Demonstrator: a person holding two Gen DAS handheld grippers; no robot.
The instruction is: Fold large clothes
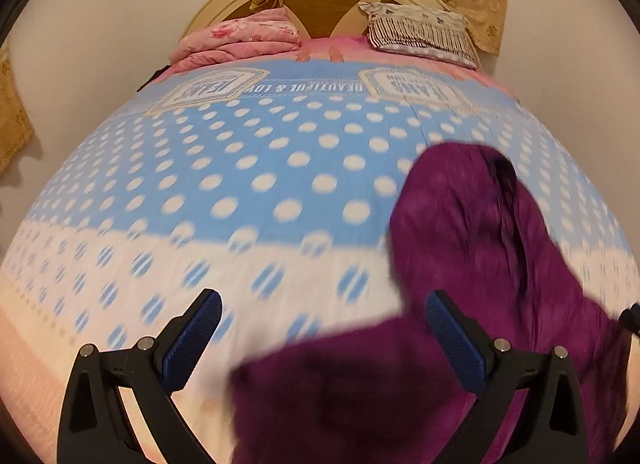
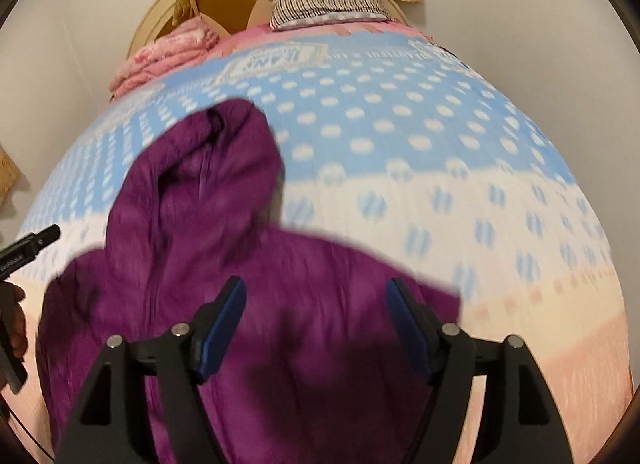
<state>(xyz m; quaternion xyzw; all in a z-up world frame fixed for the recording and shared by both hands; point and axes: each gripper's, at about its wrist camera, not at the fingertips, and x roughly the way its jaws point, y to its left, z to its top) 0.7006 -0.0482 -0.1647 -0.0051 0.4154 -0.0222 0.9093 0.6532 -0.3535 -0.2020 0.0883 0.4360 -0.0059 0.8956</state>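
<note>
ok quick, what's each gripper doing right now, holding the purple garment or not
left gripper: open, fingers spread, holding nothing.
right gripper: open, fingers apart above the purple garment, not gripping it.

Soft, even indoor light, fairly bright, no glare. Motion blur smears the polka-dot bedspread (image 1: 280,168) and the purple garment (image 2: 224,232) in both views. Fisheye bulges the bed and darkens the corners. A dim shadow sits on the garment near the lens.
</note>
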